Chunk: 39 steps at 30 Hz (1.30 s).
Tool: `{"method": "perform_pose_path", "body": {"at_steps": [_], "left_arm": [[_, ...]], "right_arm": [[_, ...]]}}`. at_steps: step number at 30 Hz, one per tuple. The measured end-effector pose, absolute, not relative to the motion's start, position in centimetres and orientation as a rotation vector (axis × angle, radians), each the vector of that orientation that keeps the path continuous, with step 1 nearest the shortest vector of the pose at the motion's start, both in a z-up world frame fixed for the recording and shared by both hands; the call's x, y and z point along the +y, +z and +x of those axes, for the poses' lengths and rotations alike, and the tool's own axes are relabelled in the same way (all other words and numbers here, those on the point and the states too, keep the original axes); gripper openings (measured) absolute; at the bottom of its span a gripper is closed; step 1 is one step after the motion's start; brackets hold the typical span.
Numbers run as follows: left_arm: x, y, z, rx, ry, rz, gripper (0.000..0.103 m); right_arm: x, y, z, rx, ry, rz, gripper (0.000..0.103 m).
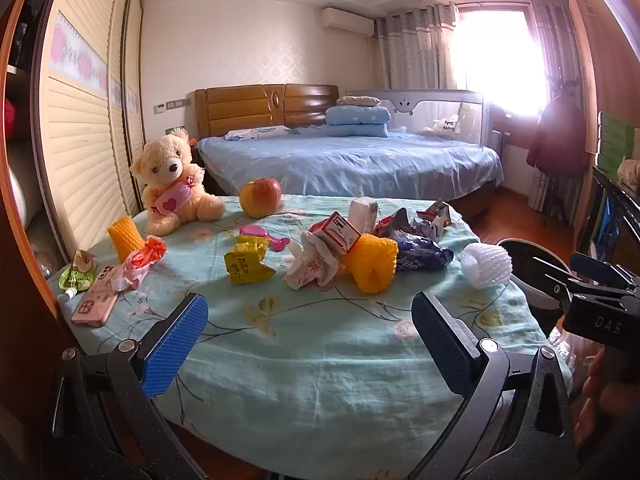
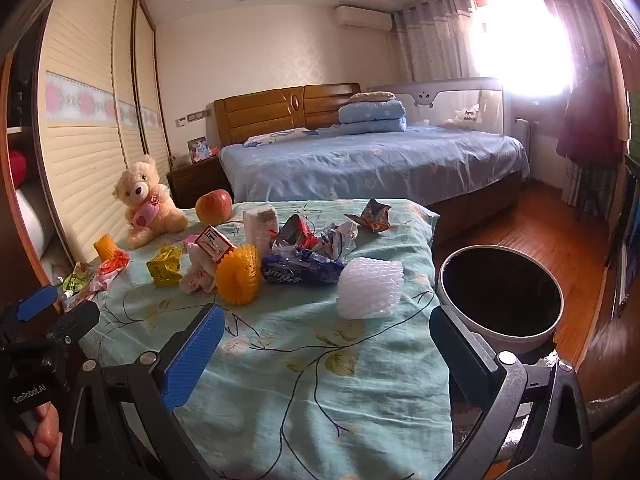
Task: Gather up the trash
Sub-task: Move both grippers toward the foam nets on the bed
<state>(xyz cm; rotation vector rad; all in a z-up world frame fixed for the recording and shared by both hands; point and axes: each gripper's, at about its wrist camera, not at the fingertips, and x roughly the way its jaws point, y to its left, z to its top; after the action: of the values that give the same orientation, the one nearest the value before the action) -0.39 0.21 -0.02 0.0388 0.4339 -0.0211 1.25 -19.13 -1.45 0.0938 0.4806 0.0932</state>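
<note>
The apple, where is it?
The apple sits at the table's far edge in both views, just right of the teddy bear, with the bed behind it.

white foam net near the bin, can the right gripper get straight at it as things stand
Probably yes. The right gripper is open and empty, the white foam net lies just ahead of it on bare tablecloth, with nothing between them.

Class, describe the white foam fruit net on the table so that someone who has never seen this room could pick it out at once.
Start at the table with the pale green flowered cloth, then go to its edge beside the round white bin. There lies the white foam mesh fruit sleeve. It alone is white; the two similar foam nets are orange.
</note>
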Motion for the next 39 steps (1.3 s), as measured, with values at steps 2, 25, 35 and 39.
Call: {"method": "perform_pose_path", "body": {"at_steps": [2, 25, 35, 39], "left_arm": [[0.19, -0.06, -0.4, 0.434, -0.021, 0.039, 0.103], [0.28, -0.23, -0.35, 0.43, -0.019, 0.034, 0.103], [0.13, -0.16, -0.34, 0.429, -0.02, 0.036, 0.103], [-0.01, -0.17, -0.25, 0.43, -0.02, 0.034, 0.103]], "right_arm": [[-18.98, -1.42, 1.24, 0.481, 0.096, 0.091, 0.103], [-18.58, -1.13, 1.19, 0.477, 0.107, 0.092, 0.103], [-18.43, -1.03, 1.22, 0.478, 0.114, 0.091, 0.103], [-18.44, -1.03, 1.23, 0.478, 0.116, 0.092, 0.103]]}}
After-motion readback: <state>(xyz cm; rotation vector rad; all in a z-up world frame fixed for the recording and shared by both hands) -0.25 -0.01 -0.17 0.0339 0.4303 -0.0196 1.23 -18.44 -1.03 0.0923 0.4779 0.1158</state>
